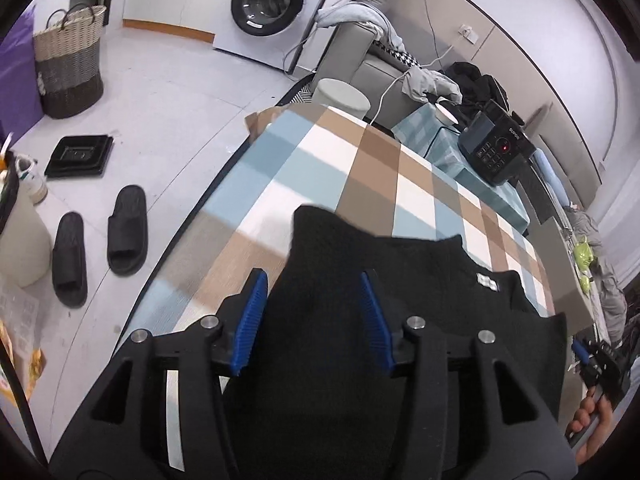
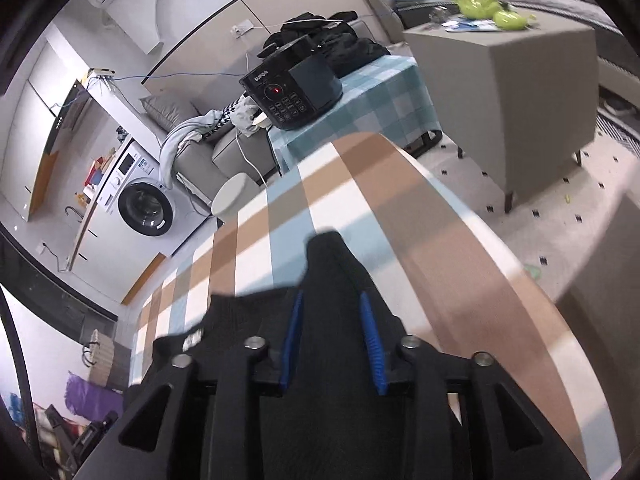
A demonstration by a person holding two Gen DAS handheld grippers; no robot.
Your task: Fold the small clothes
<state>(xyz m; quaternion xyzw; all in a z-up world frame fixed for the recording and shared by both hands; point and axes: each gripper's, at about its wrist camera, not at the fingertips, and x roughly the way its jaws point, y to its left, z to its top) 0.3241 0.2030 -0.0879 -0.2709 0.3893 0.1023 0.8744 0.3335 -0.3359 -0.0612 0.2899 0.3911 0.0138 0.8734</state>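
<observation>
A small black garment [image 1: 400, 264] with a white neck label [image 1: 488, 281] lies on the table's checked cloth [image 1: 360, 168]. My left gripper [image 1: 313, 280] hangs over its left part. The blue pads [image 1: 252, 316] stand apart, with the black fabric lying loose between them and not pinched. In the right wrist view, my right gripper [image 2: 331, 298] is over the garment's [image 2: 240, 312] other end. Its jaws are also parted around a raised ridge of fabric without squeezing it. The checked cloth [image 2: 440, 260] stretches ahead. The person's hand [image 1: 592, 424] shows at the right edge.
A black cooker [image 1: 496, 152] sits on a teal checked side table behind the folding table. A white stool [image 1: 340, 94], a washing machine [image 1: 276, 4], a woven basket [image 1: 68, 60] and black slippers [image 1: 126, 228] are on the floor at the left. A grey ottoman [image 2: 512, 96] stands at the right.
</observation>
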